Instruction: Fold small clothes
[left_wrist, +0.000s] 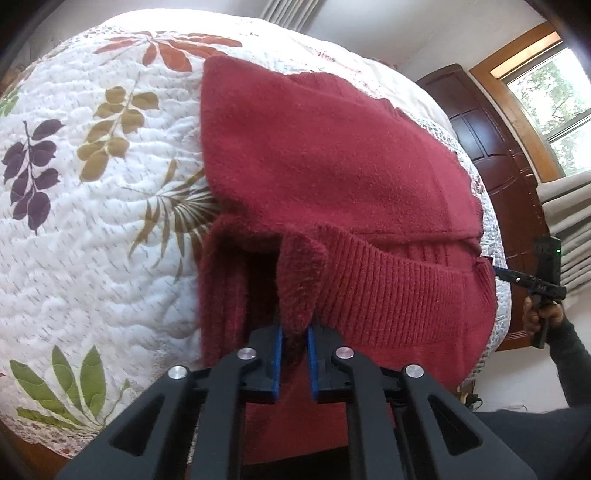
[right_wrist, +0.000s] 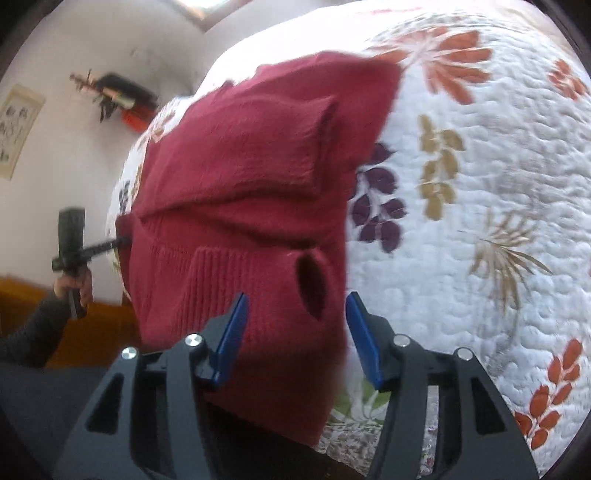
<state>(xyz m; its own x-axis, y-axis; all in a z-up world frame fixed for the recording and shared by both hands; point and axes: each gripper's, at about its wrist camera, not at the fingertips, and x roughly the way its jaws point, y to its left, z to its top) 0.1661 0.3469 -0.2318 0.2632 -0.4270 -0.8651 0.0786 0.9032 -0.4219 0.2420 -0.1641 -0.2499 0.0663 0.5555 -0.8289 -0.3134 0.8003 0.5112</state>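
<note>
Left wrist view: left gripper (left_wrist: 295, 332) fingers clamp a fuzzy fold of the red sweater (left_wrist: 332, 155), which lies on the leaf-patterned quilt (left_wrist: 92, 221) covering the bed. Wooden door (left_wrist: 491, 147) and window (left_wrist: 554, 92) far right.

Right wrist view: right gripper (right_wrist: 295, 317) fingers spread wide, empty, over the sweater's near ribbed hem. White wall (right_wrist: 74, 147) at left.

The scene was viewed from each wrist along its own fingers, close above the near edge of a red sweater (left_wrist: 332, 166) on a quilted bed (left_wrist: 92, 221). Sweater and quilt were shared, and each gripper was caught by the other camera.
</note>
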